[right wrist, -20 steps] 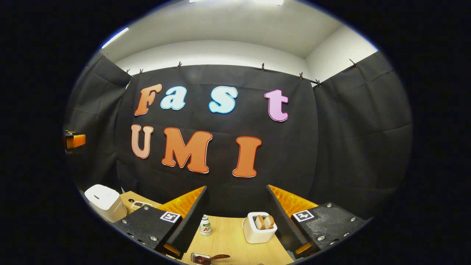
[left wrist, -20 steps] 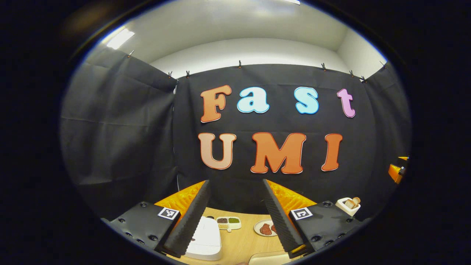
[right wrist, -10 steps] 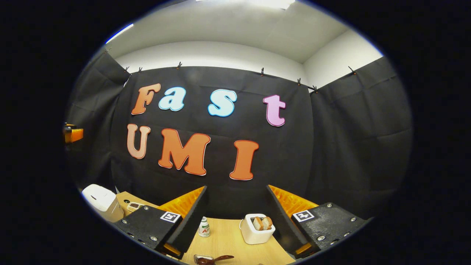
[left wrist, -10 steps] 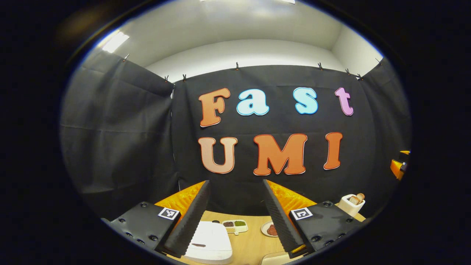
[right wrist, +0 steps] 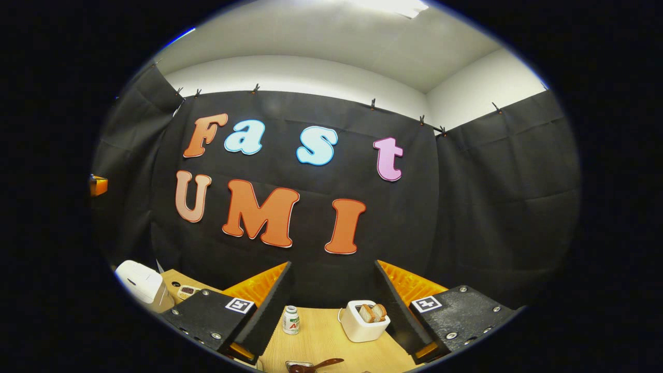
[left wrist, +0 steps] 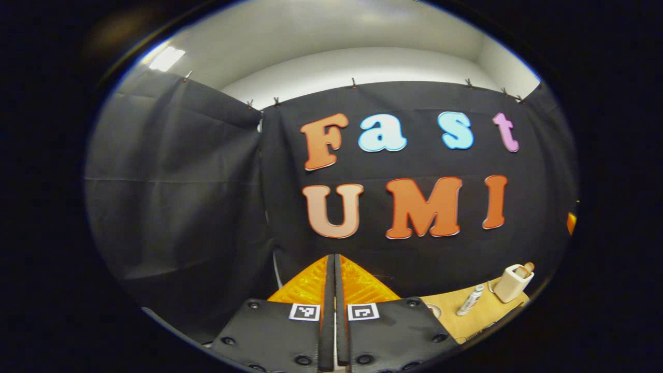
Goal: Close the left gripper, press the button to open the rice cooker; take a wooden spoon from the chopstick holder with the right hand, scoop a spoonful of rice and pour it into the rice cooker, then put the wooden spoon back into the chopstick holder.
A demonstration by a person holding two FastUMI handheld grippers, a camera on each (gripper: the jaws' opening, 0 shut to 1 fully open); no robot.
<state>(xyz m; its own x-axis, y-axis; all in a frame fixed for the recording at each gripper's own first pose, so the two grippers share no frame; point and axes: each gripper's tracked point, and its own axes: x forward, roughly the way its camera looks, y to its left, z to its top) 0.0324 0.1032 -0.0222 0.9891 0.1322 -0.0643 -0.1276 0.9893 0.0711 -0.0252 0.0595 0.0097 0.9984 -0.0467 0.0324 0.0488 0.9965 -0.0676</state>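
My left gripper (left wrist: 333, 259) is shut, its two fingers pressed flat together with nothing between them, held above the table's left part. In the right gripper view, the white rice cooker (right wrist: 137, 282) stands at the far left of the wooden table (right wrist: 321, 339), lid down. The white chopstick holder (right wrist: 364, 321) with wooden spoon heads (right wrist: 373, 312) sticking out stands between the fingers of my right gripper (right wrist: 333, 267), which is open, empty and well short of it. In the left gripper view, the same chopstick holder (left wrist: 513, 282) sits far right.
A small white bottle (right wrist: 291, 319) stands left of the holder. A dark spoon on a small dish (right wrist: 313, 365) lies at the near edge. A small tray of condiments (right wrist: 186, 291) sits beside the cooker. The bottle (left wrist: 470, 300) and a plate's rim (left wrist: 432, 310) lie right of my left gripper.
My left gripper has shut its fingers and swung left, so the cooker has slipped behind its body. The right gripper stays open and has hardly moved.
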